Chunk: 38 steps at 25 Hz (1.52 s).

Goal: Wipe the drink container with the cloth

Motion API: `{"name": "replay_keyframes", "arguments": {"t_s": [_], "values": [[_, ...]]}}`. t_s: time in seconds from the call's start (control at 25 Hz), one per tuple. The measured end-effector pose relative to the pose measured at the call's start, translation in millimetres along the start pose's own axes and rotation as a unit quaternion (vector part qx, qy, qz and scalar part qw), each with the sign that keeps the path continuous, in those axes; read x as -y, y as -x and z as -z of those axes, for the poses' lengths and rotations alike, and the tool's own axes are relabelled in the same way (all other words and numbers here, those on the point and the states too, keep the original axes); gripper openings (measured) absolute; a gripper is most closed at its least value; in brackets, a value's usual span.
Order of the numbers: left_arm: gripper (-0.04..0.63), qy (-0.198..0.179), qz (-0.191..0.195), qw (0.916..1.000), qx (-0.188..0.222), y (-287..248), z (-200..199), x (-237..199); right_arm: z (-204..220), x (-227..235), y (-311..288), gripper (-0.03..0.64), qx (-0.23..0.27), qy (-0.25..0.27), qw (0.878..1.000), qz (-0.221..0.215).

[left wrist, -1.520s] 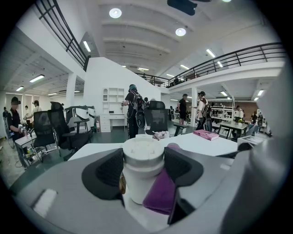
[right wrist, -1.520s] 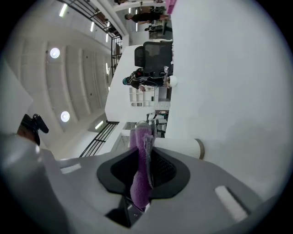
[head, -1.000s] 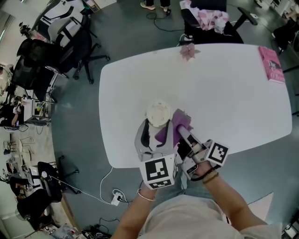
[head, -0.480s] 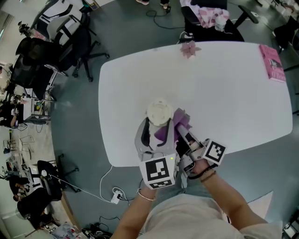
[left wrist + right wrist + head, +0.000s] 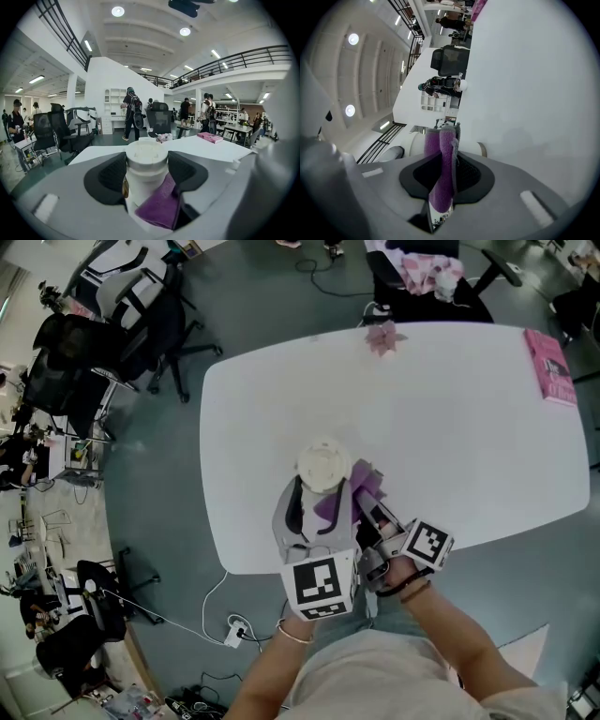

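The white cylindrical drink container with a round white lid (image 5: 323, 468) stands upright on the white rounded surface (image 5: 469, 437), near the edge closest to the person. The left tool (image 5: 314, 499) is clenched on it. In the left gripper view the two dark pads sit on either side of the container (image 5: 146, 161), just under the lid, with the left tool (image 5: 146, 172) closed against its wall.

A purple fuzzy cloth (image 5: 343, 501) lies against the side of the container that faces the right tool (image 5: 367, 517). In the left gripper view the cloth (image 5: 161, 206) shows low on the container's right side, just beside the right-hand pad. The right gripper view shows the right tool (image 5: 443, 172) grasping a folded strip of the cloth (image 5: 440, 178), which stands up between its jaws and is pinched there.

Farther out on the surface, a pink book (image 5: 551, 367) lies at the far right corner. A small pink crumpled thing (image 5: 385, 336) sits at the far edge. Both are well apart from the container.

Black office chairs (image 5: 141, 310) stand on the grey floor (image 5: 159, 484) to the left. A white power strip (image 5: 234, 636) lies on the floor near the person.
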State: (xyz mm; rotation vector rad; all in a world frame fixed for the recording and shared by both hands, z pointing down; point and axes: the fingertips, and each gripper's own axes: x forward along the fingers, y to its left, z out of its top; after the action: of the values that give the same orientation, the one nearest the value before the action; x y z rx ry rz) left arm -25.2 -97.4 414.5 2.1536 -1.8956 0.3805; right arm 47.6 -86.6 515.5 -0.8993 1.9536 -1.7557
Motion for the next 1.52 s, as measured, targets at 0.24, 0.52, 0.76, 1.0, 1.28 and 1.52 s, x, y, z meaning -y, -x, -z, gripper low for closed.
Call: {"name": "replay_keyframes", "arguments": {"t_s": [0.24, 0.52, 0.76, 1.0, 1.28, 1.52], "values": [[0.281, -0.001, 0.000, 1.0000, -0.001, -2, 1, 0, 11, 31, 8, 0.072, 0.001, -0.065, 0.993, 0.098], [0.281, 0.000, 0.001, 1.0000, -0.001, -1, 0, 0, 11, 38, -2, 0.072, -0.001, -0.055, 0.993, 0.103], [0.281, -0.001, 0.002, 1.0000, -0.001, 0, 0, 0, 13, 49, -4, 0.072, -0.001, -0.047, 0.991, 0.124], [0.279, 0.005, 0.000, 0.9998, -0.017, 0, 4, 1, 15, 60, -5, 0.072, -0.002, -0.047, 0.989, 0.143], [0.279, 0.004, 0.001, 0.9999, -0.011, 0, 3, 0, 15, 69, -4, 0.072, 0.002, -0.047, 0.986, 0.159], [0.279, 0.005, 0.001, 0.9998, -0.019, 0, 5, 1, 15, 71, -4, 0.072, -0.002, -0.046, 0.985, 0.168]]}}
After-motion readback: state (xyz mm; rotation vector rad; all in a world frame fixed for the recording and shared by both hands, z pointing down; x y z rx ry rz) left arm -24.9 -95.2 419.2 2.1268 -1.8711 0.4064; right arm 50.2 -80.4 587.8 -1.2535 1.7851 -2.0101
